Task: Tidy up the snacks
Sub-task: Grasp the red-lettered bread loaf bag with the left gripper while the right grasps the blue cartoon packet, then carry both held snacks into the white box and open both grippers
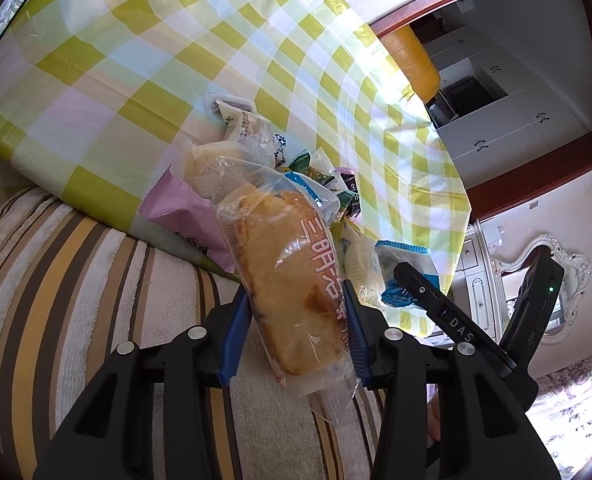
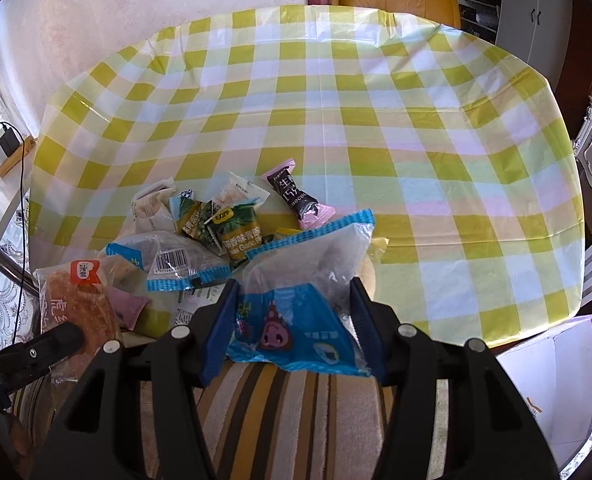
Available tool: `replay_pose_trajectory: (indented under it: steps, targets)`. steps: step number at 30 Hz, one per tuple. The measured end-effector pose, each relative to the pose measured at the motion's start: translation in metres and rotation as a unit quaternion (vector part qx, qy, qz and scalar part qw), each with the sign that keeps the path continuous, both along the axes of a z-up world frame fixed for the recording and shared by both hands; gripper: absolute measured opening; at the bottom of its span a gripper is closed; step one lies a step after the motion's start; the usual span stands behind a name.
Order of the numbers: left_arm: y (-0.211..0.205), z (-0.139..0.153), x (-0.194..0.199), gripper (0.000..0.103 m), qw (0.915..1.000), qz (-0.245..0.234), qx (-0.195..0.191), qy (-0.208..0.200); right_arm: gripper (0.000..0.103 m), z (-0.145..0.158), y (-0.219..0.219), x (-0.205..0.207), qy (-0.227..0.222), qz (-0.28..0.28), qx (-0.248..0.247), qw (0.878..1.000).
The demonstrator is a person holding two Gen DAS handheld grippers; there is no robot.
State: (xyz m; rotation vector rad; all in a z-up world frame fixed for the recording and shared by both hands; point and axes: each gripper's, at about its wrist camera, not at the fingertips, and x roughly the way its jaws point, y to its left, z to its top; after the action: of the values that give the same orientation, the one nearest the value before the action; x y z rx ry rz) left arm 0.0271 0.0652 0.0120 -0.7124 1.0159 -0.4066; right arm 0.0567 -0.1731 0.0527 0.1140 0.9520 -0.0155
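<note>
the left gripper (image 1: pixel 296 312) pinches a wrapped bread roll (image 1: pixel 291 280) above the striped cushion (image 1: pixel 75 280). the right gripper (image 2: pixel 291 312) clamps a blue snack bag (image 2: pixel 300 304) beside the snack pile (image 2: pixel 215 224) at the table's (image 2: pixel 336 100) near edge.

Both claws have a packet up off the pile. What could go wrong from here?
1. Left claw pinches the bread packet near one end; the long free end could swing or slip.
2. Right claw holds the blue packet by crinkly film, which may slide out.
3. The pile sits by the table edge; a brush could knock pieces off.
</note>
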Motion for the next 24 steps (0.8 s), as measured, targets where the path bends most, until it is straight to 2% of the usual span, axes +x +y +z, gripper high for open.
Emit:
replay_pose_trajectory:
  steps: [12, 18, 24]
  targets:
    - [-0.015, 0.036, -0.020, 0.042, 0.9977, 0.007, 0.053, -0.041, 0.055, 0.004, -0.077, -0.045, -0.018, -0.065, 0.040, 0.997]
    - [-0.052, 0.051, -0.014, 0.042, 0.9963, -0.040, 0.051, -0.056, 0.055, 0.003, -0.130, -0.071, -0.029, -0.120, 0.046, 0.991]
    - [-0.115, 0.058, -0.003, 0.042, 0.9904, -0.119, 0.029, -0.064, 0.055, -0.002, -0.188, -0.099, -0.030, -0.183, 0.040, 0.982]
